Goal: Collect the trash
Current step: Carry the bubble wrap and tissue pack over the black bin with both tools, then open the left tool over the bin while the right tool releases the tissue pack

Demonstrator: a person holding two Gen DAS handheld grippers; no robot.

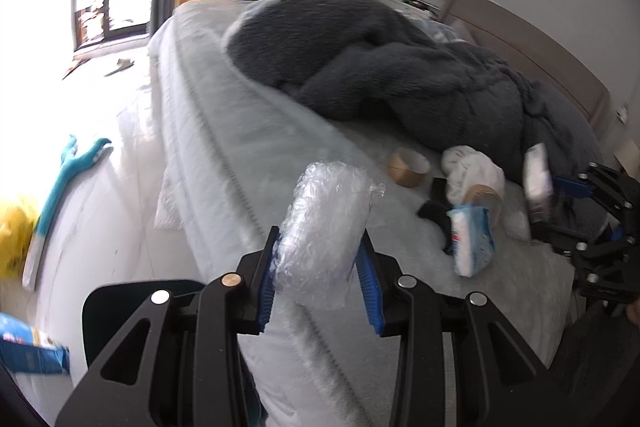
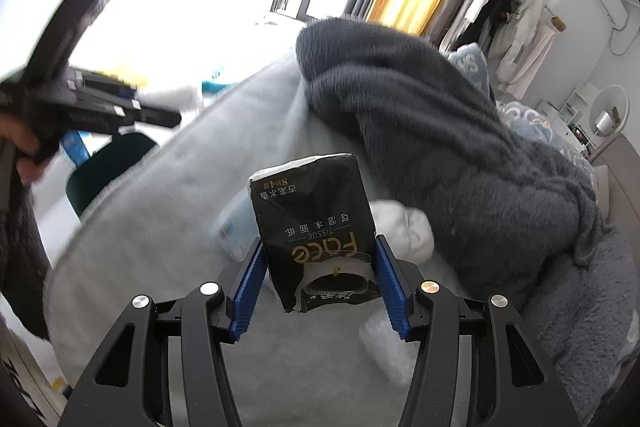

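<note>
My left gripper (image 1: 320,263) is shut on a clear wad of bubble wrap (image 1: 324,227), held above the pale grey bed (image 1: 224,131). My right gripper (image 2: 320,267) is shut on a black tissue pack (image 2: 316,223) with gold lettering, lifted over the same bed. The left wrist view shows that right gripper (image 1: 556,191) at the far right with the pack (image 1: 538,179). Still lying on the bed are a blue and white tissue packet (image 1: 472,239), a roll of brown tape (image 1: 410,167), a crumpled white cloth (image 1: 474,169) and a black object (image 1: 434,211).
A dark grey fluffy blanket (image 1: 392,67) is heaped on the bed behind the litter. On the white floor to the left lie a teal tool (image 1: 68,171), a yellow bag (image 1: 14,227) and a blue packet (image 1: 32,351). A dark chair (image 2: 108,167) stands beside the bed. Curtains and hanging clothes line the far wall.
</note>
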